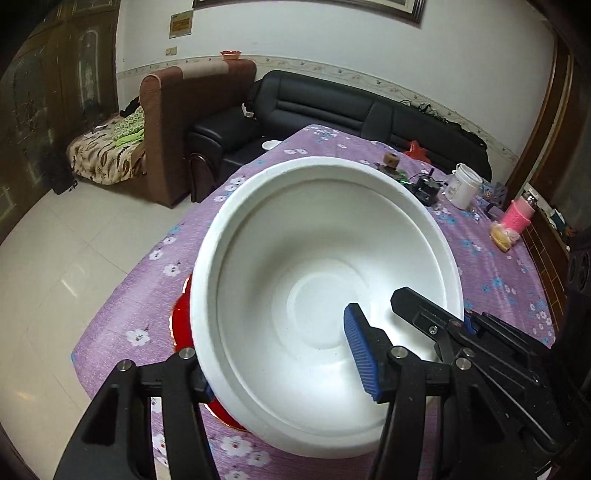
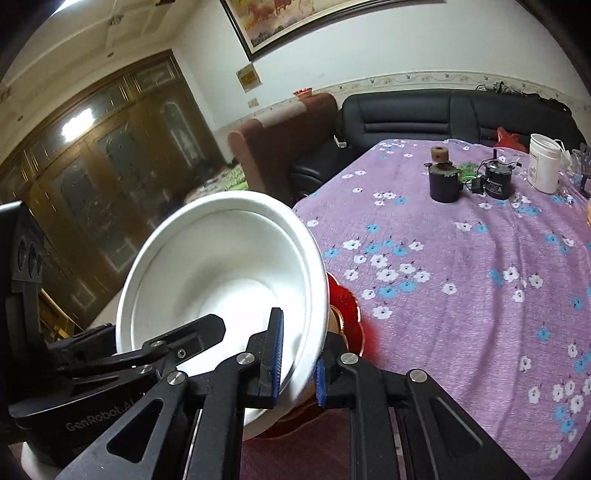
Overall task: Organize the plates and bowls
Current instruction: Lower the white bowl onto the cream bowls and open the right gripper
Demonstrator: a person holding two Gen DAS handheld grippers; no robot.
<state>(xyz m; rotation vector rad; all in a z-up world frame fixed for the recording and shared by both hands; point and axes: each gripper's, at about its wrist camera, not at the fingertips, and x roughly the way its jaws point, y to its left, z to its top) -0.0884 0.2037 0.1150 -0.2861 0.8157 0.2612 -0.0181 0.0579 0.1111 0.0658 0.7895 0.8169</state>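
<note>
Low in both frames, the tilted white bowl (image 1: 328,295) hangs over the red plate (image 1: 181,321), right gripper (image 2: 297,360) clenched on its rim, left gripper (image 1: 275,354) straddling the opposite rim, released.

White wall (image 1: 332,33), black sofa (image 1: 332,107), brown armchair (image 1: 166,122), tiled floor (image 1: 74,258)

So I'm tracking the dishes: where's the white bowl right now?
The white bowl is tilted above the red plate at the table's near-left edge, its rim pinched by the right gripper.
</note>
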